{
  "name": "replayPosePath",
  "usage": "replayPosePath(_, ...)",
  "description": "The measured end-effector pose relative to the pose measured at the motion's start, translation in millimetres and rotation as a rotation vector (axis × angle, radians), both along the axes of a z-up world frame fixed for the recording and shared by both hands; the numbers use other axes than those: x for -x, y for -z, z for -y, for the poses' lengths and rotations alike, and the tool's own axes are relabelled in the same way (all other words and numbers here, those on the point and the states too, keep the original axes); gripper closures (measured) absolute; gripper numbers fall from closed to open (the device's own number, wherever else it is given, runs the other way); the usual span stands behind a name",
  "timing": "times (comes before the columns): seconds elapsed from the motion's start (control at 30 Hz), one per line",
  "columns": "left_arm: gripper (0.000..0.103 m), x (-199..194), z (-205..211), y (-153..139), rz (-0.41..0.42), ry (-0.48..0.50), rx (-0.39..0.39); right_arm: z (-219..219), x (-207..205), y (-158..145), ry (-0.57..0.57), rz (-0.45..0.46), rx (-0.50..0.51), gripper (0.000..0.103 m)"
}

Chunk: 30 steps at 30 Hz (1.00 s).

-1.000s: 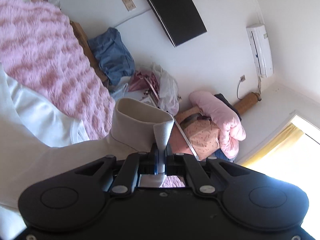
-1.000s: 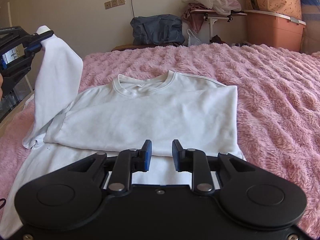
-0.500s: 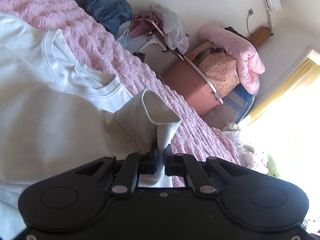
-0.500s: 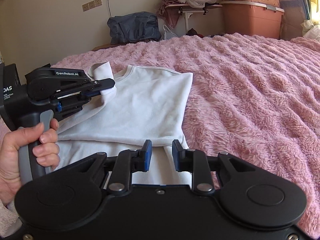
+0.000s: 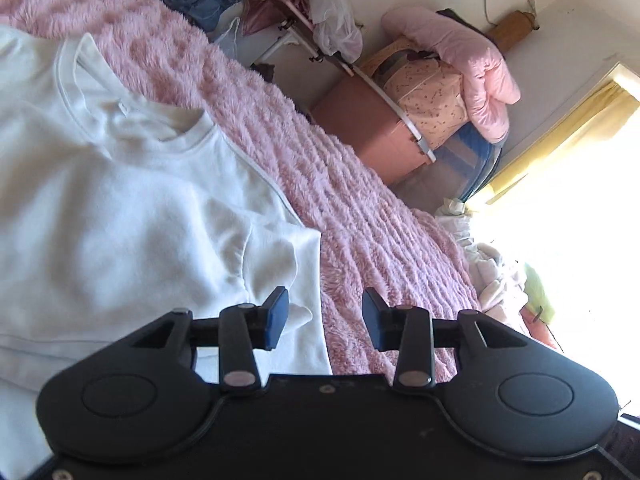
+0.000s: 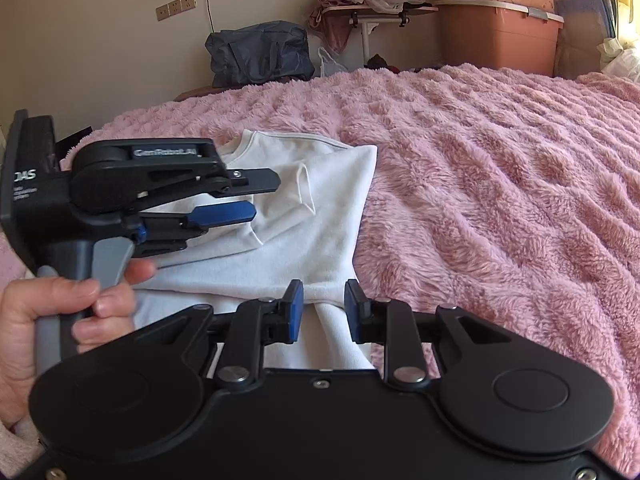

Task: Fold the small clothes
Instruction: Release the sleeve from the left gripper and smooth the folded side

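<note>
My left jaws (image 5: pixel 324 318) opening, nothing between them, white cotton sweatshirt (image 5: pixel 120 208) lying folded on pink fluffy bed blanket (image 6: pixel 500 184), sleeve cuff (image 6: pixel 305 188) on top, my right jaws (image 6: pixel 320 312) released above the hem.

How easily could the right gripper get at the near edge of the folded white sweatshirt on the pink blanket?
Probably easily: the right gripper sits just short of the sweatshirt, jaws apart, nothing between. The left gripper, jaws opening, is off to the side above the sleeve cuff.

white sweatshirt (image 6: pixel 320 216) | sleeve folded across | flat on bed
</note>
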<state>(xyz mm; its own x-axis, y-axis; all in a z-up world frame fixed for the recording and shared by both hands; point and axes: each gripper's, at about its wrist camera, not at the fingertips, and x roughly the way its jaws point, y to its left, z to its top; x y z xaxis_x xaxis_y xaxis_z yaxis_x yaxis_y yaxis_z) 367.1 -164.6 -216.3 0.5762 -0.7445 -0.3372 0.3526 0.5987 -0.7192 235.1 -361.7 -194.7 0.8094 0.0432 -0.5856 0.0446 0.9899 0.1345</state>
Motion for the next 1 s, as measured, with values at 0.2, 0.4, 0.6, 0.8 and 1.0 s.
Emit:
replayPosePath(0.2, 0.056, 40.6, -123.9, -31.5, 0.083, -0.176, -0.146, -1.1, -45.0, -13.8, -0.085, 0.086, 0.032, 0.074)
replayPosePath(0.4, 0.056, 67.0, -227.3, -33.2, 0.062, -0.394, -0.250, 6.3, -115.4, -7.7, -0.104, 0.065, -0.011, 0.074)
replayPosePath(0.6, 0.056, 70.3, -267.1, -12.4, 0.026, -0.408, -0.232, 8.8, -153.0, 11.9, -0.062, -0.008, -0.151, 0.074)
replayPosePath(0.8, 0.056, 60.1, -260.3, 9.0, -0.019, -0.387, -0.247, -6.4, -161.7, 21.1, -0.088, -0.043, -0.156, 0.097)
replayPosePath(1.0, 0.054, 54.6, -245.4, 4.4, 0.036, -0.328, -0.259, 3.1, -147.7, -11.1, -0.064, 0.043, -0.069, 0.099)
